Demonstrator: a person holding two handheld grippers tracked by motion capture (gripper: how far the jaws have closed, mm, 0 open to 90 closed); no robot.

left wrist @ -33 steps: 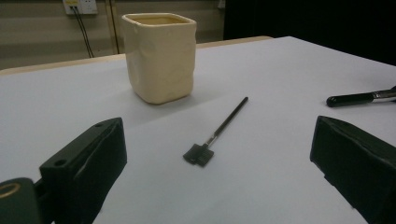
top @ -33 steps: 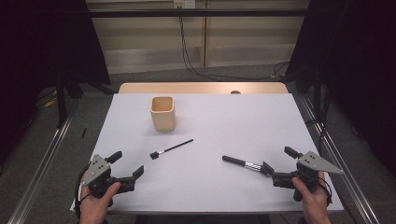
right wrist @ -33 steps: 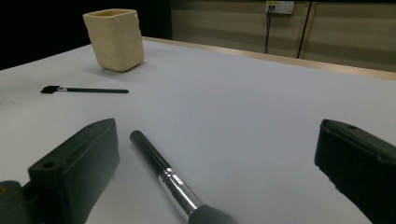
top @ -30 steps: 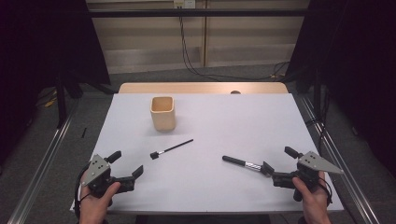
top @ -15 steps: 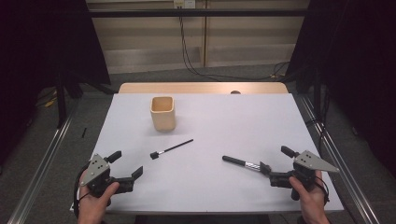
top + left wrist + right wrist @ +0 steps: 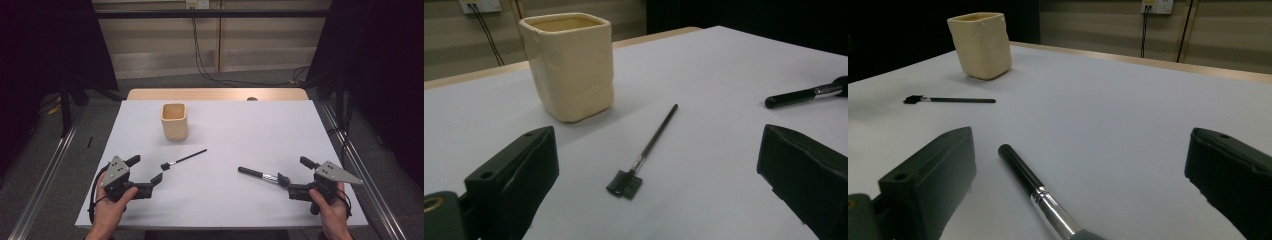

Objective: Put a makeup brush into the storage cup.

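A cream square cup (image 6: 174, 121) stands upright at the table's back left. A thin black brush (image 6: 183, 159) with a small comb head lies in front of it. My left gripper (image 6: 145, 170) is open just left of that head, not touching it; its own view shows the thin brush (image 6: 646, 150) ahead between the jaws and the cup (image 6: 569, 65) behind. A thicker brush (image 6: 260, 175) with a black handle and silver ferrule lies at the front right. My right gripper (image 6: 295, 171) is open at its ferrule end, and the thick brush (image 6: 1033, 185) runs between the jaws.
The white table (image 6: 250, 130) has a wooden strip along its far edge. Metal rails (image 6: 45, 185) run along the floor on both sides. Cables hang by the back wall. The thick brush's handle (image 6: 804, 95) lies off to the right in the left gripper view.
My right gripper has edged slightly left, closer along the thick brush. The left gripper, the cup and both brushes have not moved.
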